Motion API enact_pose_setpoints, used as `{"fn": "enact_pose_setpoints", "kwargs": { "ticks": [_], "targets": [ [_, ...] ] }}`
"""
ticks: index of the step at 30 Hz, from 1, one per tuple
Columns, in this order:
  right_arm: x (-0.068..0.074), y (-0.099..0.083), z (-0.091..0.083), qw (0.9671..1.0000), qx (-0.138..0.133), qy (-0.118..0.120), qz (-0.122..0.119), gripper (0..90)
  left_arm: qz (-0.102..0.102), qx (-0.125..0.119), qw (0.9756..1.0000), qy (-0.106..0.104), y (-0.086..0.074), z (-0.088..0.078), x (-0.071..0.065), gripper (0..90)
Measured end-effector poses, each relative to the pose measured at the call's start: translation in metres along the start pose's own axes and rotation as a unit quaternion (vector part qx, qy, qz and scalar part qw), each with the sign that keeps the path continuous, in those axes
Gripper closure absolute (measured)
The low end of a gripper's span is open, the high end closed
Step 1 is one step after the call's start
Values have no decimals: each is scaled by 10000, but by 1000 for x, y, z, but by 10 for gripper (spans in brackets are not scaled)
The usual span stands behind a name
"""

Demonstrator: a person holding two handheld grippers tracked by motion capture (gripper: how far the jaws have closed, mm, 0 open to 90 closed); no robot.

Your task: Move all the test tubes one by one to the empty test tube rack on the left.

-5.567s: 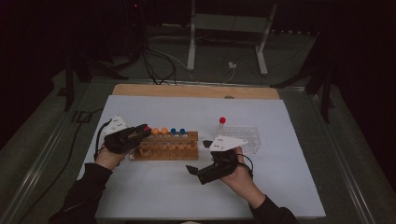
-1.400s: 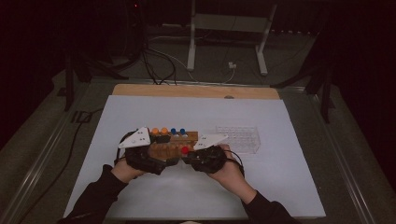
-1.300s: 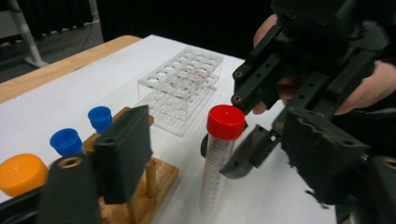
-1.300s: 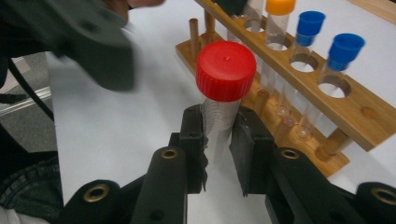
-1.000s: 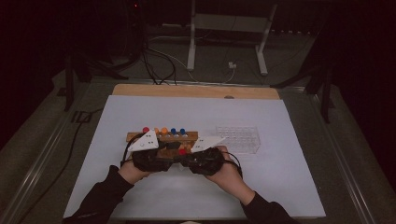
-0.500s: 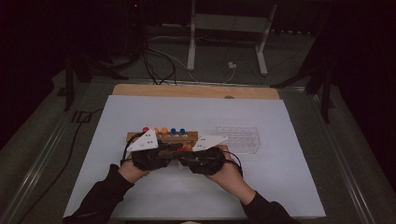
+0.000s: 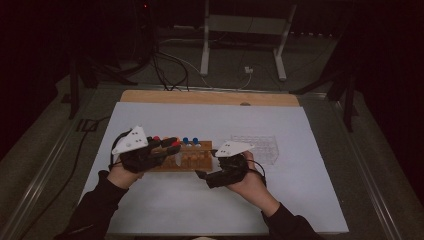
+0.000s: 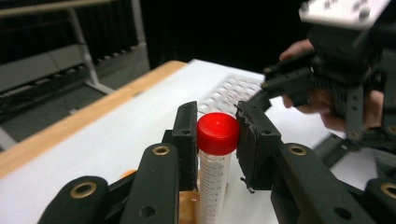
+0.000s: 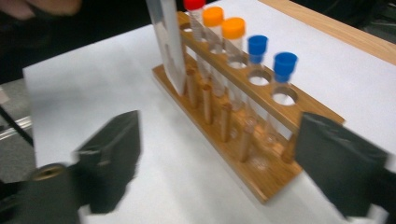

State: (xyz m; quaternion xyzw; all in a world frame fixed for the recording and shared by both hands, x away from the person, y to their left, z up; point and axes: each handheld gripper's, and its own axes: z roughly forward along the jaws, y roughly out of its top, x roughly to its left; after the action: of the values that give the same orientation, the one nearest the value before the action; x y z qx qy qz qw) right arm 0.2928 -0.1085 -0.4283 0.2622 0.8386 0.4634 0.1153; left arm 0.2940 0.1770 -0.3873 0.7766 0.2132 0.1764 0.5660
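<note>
the red-capped tube (image 8: 216, 154) stands upright between the jaws of the left gripper (image 8: 217, 140), which are clamped on its cap from both sides. its clear wall carries printed graduation marks, too small to read. in the high view this tube (image 7: 176, 150) is at the left part of the wooden rack (image 7: 192, 159), its red cap just at the gripper's tips (image 7: 170, 146); whether its foot sits in a hole or hangs clear of the rack cannot be told.

the rack lies on the white sheet (image 7: 300, 200) near the middle of the table. in the right gripper view the wooden rack (image 9: 261, 154) holds a row of upright tubes: another red-capped one (image 9: 194, 11) at the far end, then two orange-capped tubes (image 9: 224, 25), then two blue-capped tubes (image 9: 271, 53), with empty holes nearer the camera.

the right gripper (image 7: 210, 175) sits just in front of the rack's right half; its jaws have just been opening and stand wide apart, with nothing pressed between them, the rack's near end showing beyond the pads (image 9: 109, 158).

a clear plastic tray (image 7: 257, 147) rests just right of the rack. no brand or readable writing shows on any of these things.
</note>
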Motion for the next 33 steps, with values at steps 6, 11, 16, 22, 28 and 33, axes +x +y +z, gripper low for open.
{"fn": "enact_pose_setpoints", "kwargs": {
  "ticks": [6,11,16,22,28,33],
  "targets": [
    [-4,-2,-3,9999,-24,101,45,0,36,-150,9985,529,9,-25,13,716],
    [-6,-2,-7,9998,-108,160,50,0,-15,-197,9942,1054,9,-40,27,716],
    [-5,-1,-9,9999,-116,120,20,0,-255,-257,9916,1245,0,-43,42,716],
    [-5,-1,-9,9999,-103,109,-19,0,-406,-141,9880,1486,-14,-40,56,716],
    [-5,-1,-10,9999,-83,114,-54,0,-605,-75,9870,1487,-30,-35,64,715],
    [-5,-1,-11,9999,-82,138,-53,0,-582,104,9876,1456,-41,-28,66,716]
  ]
}}
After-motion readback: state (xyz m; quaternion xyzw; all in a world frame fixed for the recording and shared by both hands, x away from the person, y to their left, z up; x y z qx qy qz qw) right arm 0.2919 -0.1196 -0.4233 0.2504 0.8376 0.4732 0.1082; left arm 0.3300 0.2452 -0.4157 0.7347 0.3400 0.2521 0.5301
